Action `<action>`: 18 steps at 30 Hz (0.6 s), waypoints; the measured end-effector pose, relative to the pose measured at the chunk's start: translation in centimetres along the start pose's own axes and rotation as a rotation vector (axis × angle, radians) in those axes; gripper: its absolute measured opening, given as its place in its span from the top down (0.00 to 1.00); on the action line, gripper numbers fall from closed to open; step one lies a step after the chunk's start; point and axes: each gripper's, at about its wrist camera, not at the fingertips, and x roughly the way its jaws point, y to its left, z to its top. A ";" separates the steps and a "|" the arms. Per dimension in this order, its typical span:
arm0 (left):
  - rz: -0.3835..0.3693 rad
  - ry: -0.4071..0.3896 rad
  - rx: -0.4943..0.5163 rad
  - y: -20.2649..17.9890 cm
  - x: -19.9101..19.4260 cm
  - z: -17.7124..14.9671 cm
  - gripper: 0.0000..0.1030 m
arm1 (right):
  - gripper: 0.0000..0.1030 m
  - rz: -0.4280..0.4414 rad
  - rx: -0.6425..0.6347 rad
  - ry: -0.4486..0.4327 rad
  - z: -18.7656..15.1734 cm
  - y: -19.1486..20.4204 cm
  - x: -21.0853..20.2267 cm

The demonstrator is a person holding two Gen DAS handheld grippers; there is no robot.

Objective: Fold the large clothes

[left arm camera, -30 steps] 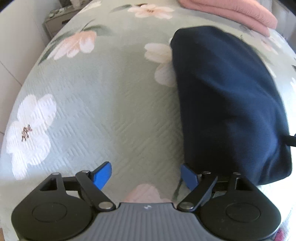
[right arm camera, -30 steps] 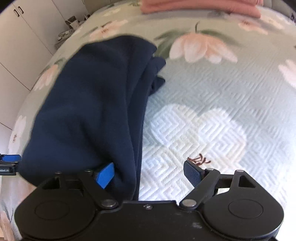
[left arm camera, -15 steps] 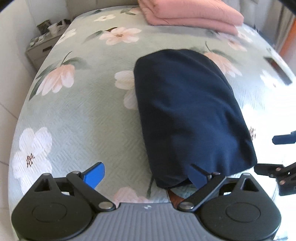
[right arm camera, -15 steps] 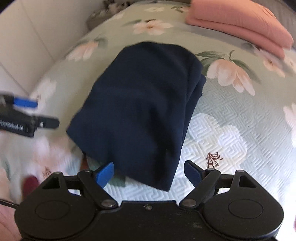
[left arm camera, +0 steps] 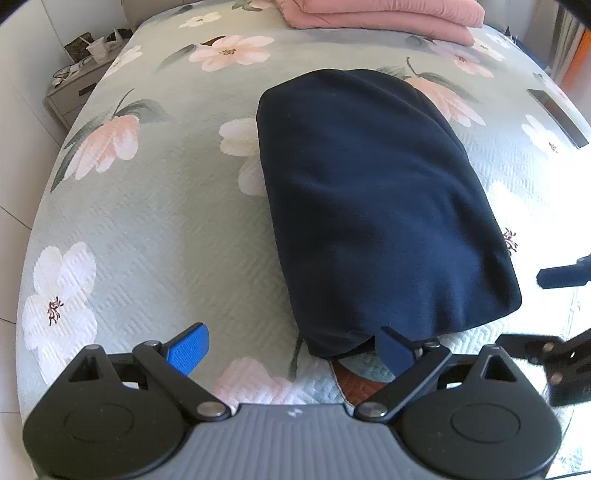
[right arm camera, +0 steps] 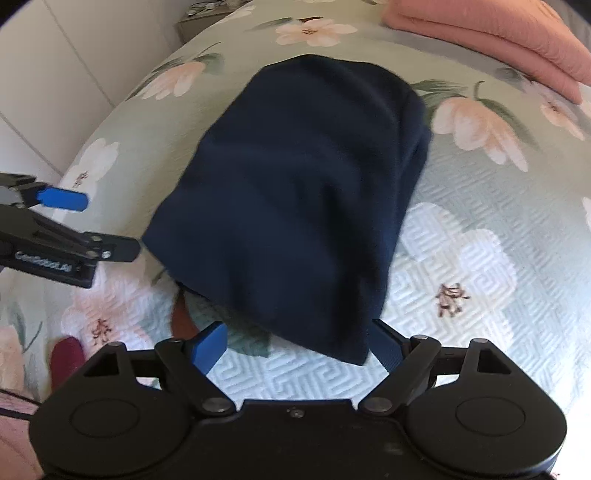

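Observation:
A folded navy garment point(left arm camera: 373, 199) lies flat on the floral bedspread point(left arm camera: 155, 229); it also shows in the right wrist view point(right arm camera: 303, 206). My left gripper point(left arm camera: 291, 350) is open and empty, held just short of the garment's near edge, its right finger close to the near left corner. My right gripper point(right arm camera: 295, 345) is open and empty, held above the garment's near right corner. Each gripper shows at the edge of the other's view: the left one point(right arm camera: 62, 225) and the right one point(left arm camera: 554, 314).
A stack of folded pink blankets point(left arm camera: 384, 14) lies at the far end of the bed. A nightstand point(left arm camera: 77, 81) with small items stands at the far left. A dark flat object point(left arm camera: 557, 118) lies near the bed's right edge. A white wall runs along the left.
Both grippers have pulled back and up from the garment's sides toward the near edge of the bed. The garment stays folded and lies still.

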 end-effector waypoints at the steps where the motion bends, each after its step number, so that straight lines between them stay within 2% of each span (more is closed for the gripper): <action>1: -0.001 0.000 0.001 0.0 0.0 0.0 0.05 | 0.05 0.007 -0.009 0.003 0.0 0.2 0.1; 18: 0.002 -0.003 -0.006 0.0 -0.1 0.1 0.05 | 0.05 0.011 -0.029 0.006 0.0 0.7 0.3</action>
